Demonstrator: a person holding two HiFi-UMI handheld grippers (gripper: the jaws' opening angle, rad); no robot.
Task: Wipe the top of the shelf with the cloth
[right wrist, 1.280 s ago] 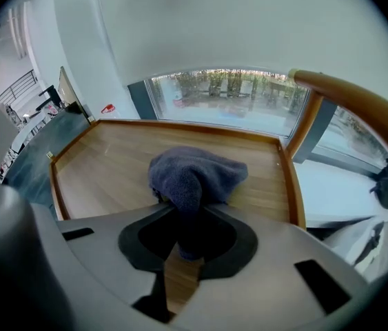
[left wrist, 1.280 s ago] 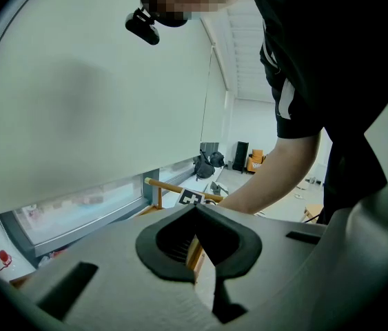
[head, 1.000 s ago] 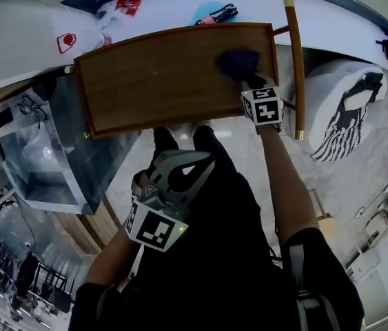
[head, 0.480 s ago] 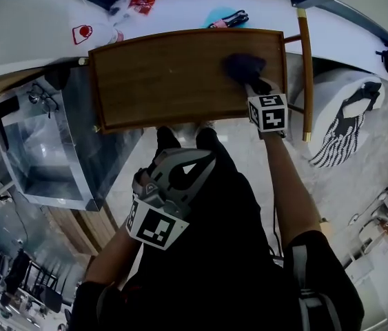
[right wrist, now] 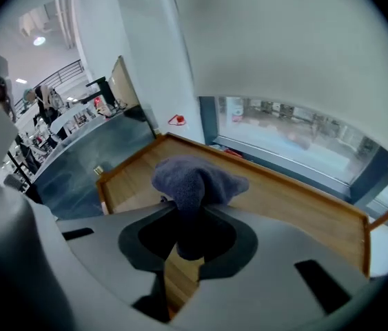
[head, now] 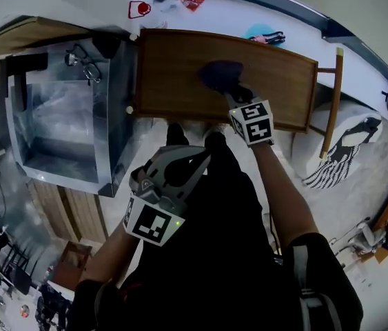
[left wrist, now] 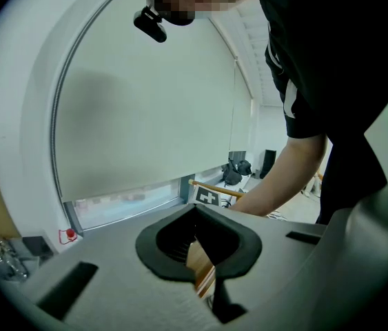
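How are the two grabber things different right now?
The right gripper pinches the dark grey-blue cloth; the left gripper has its jaws together with nothing in them. The right gripper reaches over the wooden shelf top, with the cloth resting on it; the left gripper is near the person's body, off the shelf. Both are grey with a square-marker cube.
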